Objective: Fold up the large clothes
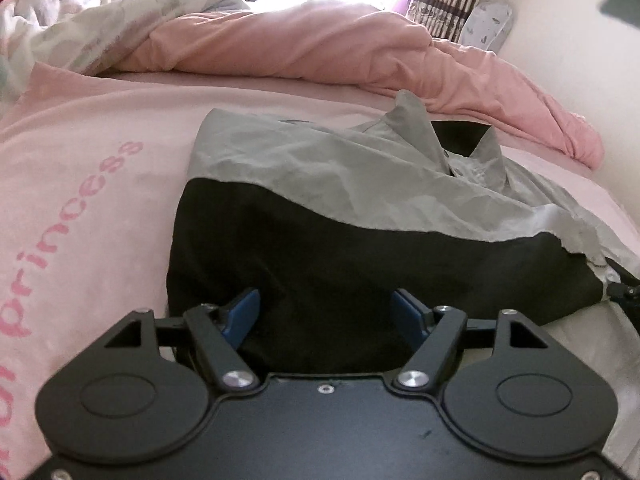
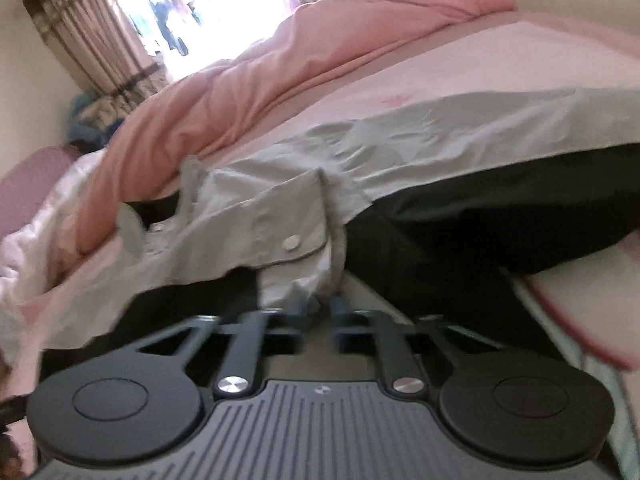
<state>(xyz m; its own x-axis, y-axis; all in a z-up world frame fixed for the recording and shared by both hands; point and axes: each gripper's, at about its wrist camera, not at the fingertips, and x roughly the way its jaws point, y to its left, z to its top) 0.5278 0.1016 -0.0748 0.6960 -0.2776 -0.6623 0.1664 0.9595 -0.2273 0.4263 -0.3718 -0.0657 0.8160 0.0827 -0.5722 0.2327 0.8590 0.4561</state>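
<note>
The jacket (image 1: 320,208) lies spread across the pink bed sheet (image 1: 100,168), just in front of a bunched pink duvet (image 1: 320,48). It is a thin shell, grey over the shoulders and collar, black below, creased, with a snap button showing on the placket. I judge it light, limp and a little slippery, so I take it at hems and edges, not mid-panel. My right tool (image 2: 318,304) is pinched together on a fold of the grey edge. My left tool (image 1: 325,312) stands wide apart at the black hem, gripping nothing.
</note>
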